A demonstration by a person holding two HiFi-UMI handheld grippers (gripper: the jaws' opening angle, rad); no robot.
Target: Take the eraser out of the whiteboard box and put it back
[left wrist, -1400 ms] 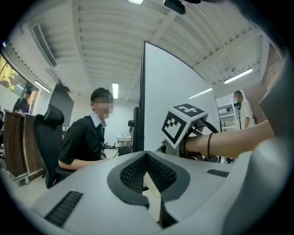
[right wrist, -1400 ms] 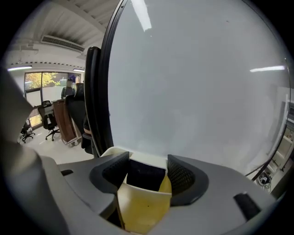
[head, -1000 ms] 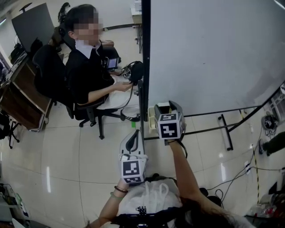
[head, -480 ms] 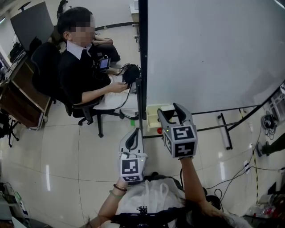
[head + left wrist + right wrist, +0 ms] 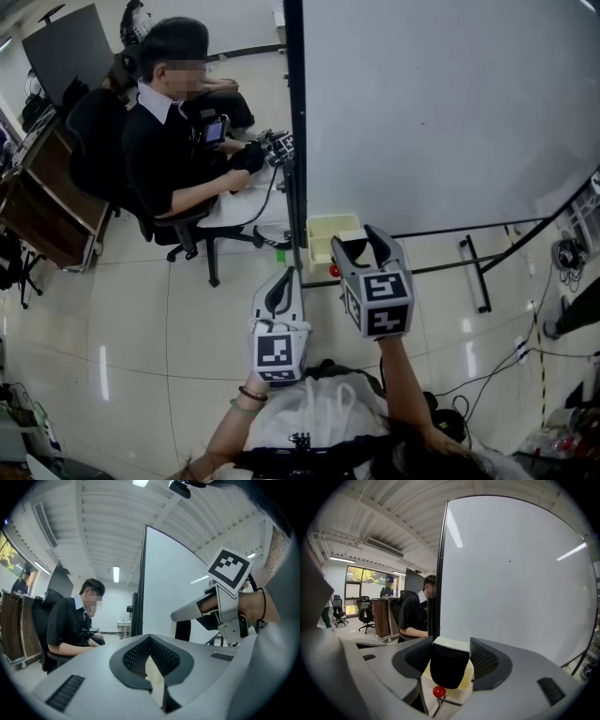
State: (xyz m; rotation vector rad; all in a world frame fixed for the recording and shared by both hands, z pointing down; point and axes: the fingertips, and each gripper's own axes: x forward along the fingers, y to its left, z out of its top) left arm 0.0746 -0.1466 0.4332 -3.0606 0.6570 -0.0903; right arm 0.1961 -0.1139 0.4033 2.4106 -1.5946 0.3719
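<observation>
My right gripper (image 5: pixel 359 246) is shut on the eraser (image 5: pixel 449 667), a black block with a white top that fills the gap between its jaws. Just beyond it, the pale yellow whiteboard box (image 5: pixel 328 232) hangs at the lower left corner of the whiteboard (image 5: pixel 441 103). In the right gripper view the box (image 5: pixel 468 680) shows behind the eraser, with a red knob (image 5: pixel 438 691) under it. My left gripper (image 5: pixel 280 298) sits lower and to the left, jaws together, holding nothing. The left gripper view shows the right gripper (image 5: pixel 206 609) from the side.
A person (image 5: pixel 169 141) sits on an office chair left of the whiteboard's black frame post (image 5: pixel 292 141), handling a device. The whiteboard's stand legs (image 5: pixel 473 277) reach across the floor at right. A wooden cabinet (image 5: pixel 42 211) stands far left.
My right gripper drew back from the box toward me with the eraser, so the box now shows uncovered. The left gripper stayed put. The seated person shifted their hands.
</observation>
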